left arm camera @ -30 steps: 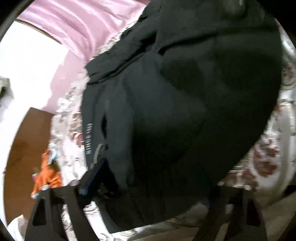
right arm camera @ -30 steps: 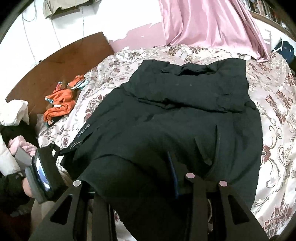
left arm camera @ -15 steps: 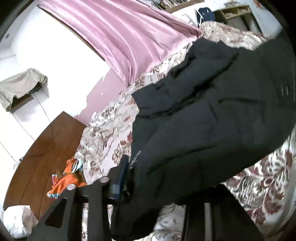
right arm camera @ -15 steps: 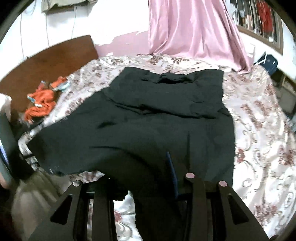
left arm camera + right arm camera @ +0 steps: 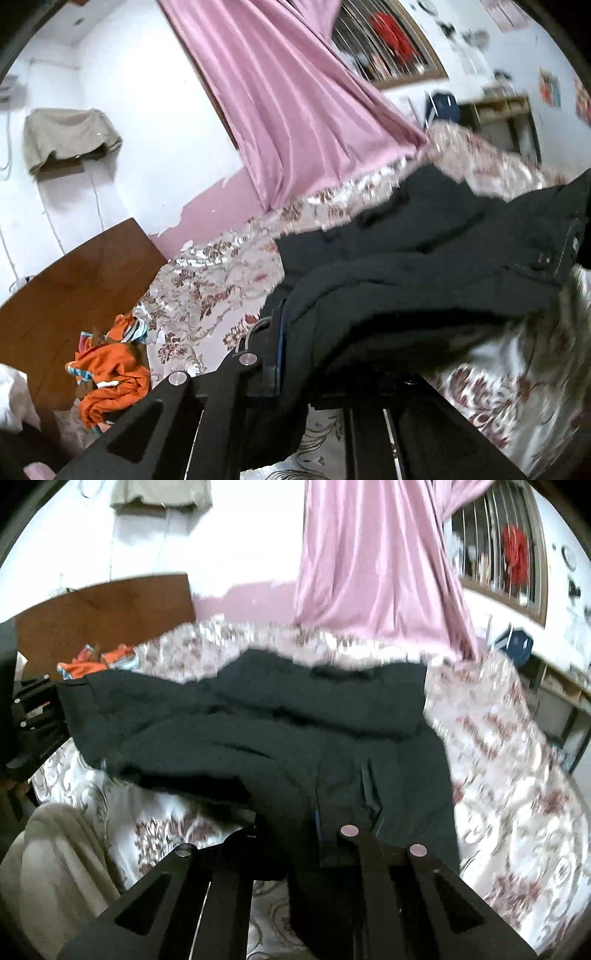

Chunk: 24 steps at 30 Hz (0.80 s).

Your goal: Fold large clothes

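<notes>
A large black garment (image 5: 424,266) lies spread on a floral bed cover (image 5: 207,288), its far part folded over. My left gripper (image 5: 291,343) holds the garment's near left corner; its jaws are closing tight, with fabric draped over and between them and hiding the right finger. In the right wrist view the same garment (image 5: 277,716) stretches across the bed. My right gripper (image 5: 295,816) is closing on the near hem, cloth bunched between its fingers. The left gripper (image 5: 55,705) shows at the far left edge, holding the corner off the bed.
An orange garment (image 5: 110,376) lies by the wooden headboard (image 5: 74,288) at the bed's left end. A pink curtain (image 5: 306,110) hangs behind the bed. A beige sleeve or trouser leg (image 5: 55,867) is near the lower left. A blue bag (image 5: 517,642) and shelves stand on the right.
Both grippers have tightened on the garment's near edge and lifted it off the bed. The left one rose most and rolled, so its view swung up to the wall and curtain.
</notes>
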{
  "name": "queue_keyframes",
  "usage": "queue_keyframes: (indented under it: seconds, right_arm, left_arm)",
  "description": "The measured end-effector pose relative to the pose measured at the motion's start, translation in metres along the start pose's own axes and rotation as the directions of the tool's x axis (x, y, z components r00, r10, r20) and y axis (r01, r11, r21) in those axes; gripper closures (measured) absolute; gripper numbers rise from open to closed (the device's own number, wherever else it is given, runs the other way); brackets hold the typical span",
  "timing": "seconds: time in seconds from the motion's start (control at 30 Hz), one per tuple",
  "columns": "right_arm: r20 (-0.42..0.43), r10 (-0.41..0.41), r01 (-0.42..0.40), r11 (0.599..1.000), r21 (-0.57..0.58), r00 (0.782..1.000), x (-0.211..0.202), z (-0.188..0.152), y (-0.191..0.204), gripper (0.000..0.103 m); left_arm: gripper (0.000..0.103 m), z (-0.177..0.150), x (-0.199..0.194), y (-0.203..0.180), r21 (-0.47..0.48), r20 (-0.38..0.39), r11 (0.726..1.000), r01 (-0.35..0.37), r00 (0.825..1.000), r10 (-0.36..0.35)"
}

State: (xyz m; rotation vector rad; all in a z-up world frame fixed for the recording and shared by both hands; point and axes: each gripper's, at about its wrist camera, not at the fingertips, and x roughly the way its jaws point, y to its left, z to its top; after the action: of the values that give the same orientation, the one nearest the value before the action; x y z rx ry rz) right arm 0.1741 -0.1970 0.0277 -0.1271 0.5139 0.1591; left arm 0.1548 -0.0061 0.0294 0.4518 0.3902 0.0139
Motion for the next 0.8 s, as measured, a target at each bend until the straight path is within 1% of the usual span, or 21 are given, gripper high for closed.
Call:
queue_keyframes:
  seconds: [0.07, 0.17, 0.23, 0.3, 0.4, 0.53, 0.6, 0.67, 0.8]
  right_arm:
    - [0.047, 0.006, -0.005, 1.0, -0.014, 0.999, -0.015, 0.008, 0.0, 0.094]
    - [0.095, 0.08, -0.083, 0.996, 0.021, 0.992, -0.039, 0.019, -0.006, 0.094]
    - [0.129, 0.113, -0.117, 0.993, 0.023, 0.985, -0.056, 0.025, -0.009, 0.094]
    - [0.17, 0.145, -0.147, 0.989, -0.006, 0.975, -0.077, 0.029, -0.008, 0.094]
    - [0.209, 0.162, -0.154, 0.987, -0.055, 0.964, -0.104, 0.034, -0.002, 0.094]
    - [0.252, 0.164, -0.145, 0.985, -0.093, 0.954, -0.127, 0.047, 0.0, 0.094]
    - [0.271, 0.164, -0.14, 0.984, -0.108, 0.949, -0.133, 0.058, -0.003, 0.094]
    - [0.282, 0.155, -0.125, 0.985, -0.123, 0.947, -0.132, 0.069, -0.003, 0.094]
    - [0.28, 0.112, -0.071, 0.986, -0.152, 0.953, -0.109, 0.088, -0.003, 0.094]
  left_arm:
    - [0.094, 0.004, -0.015, 0.005, -0.008, 0.029, 1.0, -0.006, 1.0, 0.007]
    - [0.095, 0.007, -0.041, 0.014, -0.031, 0.065, 0.999, 0.01, 0.998, -0.007]
    - [0.095, 0.01, -0.061, 0.027, -0.082, 0.09, 0.996, 0.039, 0.995, -0.031]
    - [0.095, 0.015, -0.08, 0.038, -0.116, 0.115, 0.992, 0.05, 0.993, -0.037]
    - [0.095, 0.025, -0.102, 0.048, -0.12, 0.159, 0.992, 0.045, 0.987, -0.025]
    - [0.095, 0.039, -0.123, 0.055, -0.112, 0.202, 0.993, 0.041, 0.979, -0.017]
    - [0.095, 0.05, -0.125, 0.058, -0.121, 0.21, 0.991, 0.062, 0.977, -0.036]
    - [0.095, 0.057, -0.121, 0.06, -0.111, 0.213, 0.991, 0.068, 0.976, -0.044]
    - [0.095, 0.072, -0.093, 0.058, -0.094, 0.196, 0.993, 0.07, 0.979, -0.051]
